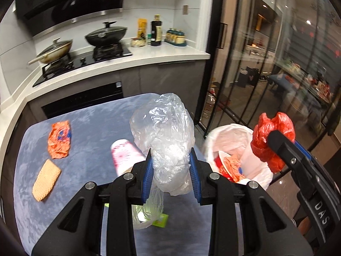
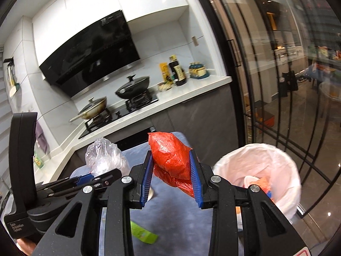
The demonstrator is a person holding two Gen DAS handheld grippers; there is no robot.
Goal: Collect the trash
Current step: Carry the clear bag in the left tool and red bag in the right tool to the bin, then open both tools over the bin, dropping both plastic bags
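My left gripper (image 1: 171,175) is shut on a crumpled clear plastic bag (image 1: 164,136) and holds it above the blue-grey table (image 1: 89,119). My right gripper (image 2: 171,179) is shut on a red plastic bag (image 2: 170,155), also seen at the right of the left wrist view (image 1: 270,138), beside the bin. The white-lined trash bin (image 2: 272,166) stands right of the table with a red cup and wrappers inside (image 1: 230,166). On the table lie an orange wrapper (image 1: 59,139), a tan wafer packet (image 1: 45,180), a pink-white cup (image 1: 125,155) and a green packet (image 2: 143,233).
A kitchen counter (image 1: 149,55) with a gas hob, two lidded pans (image 1: 106,35) and bottles runs behind the table. A black-framed glass sliding door (image 1: 245,64) stands right of the bin. An oven front (image 1: 85,100) is below the counter.
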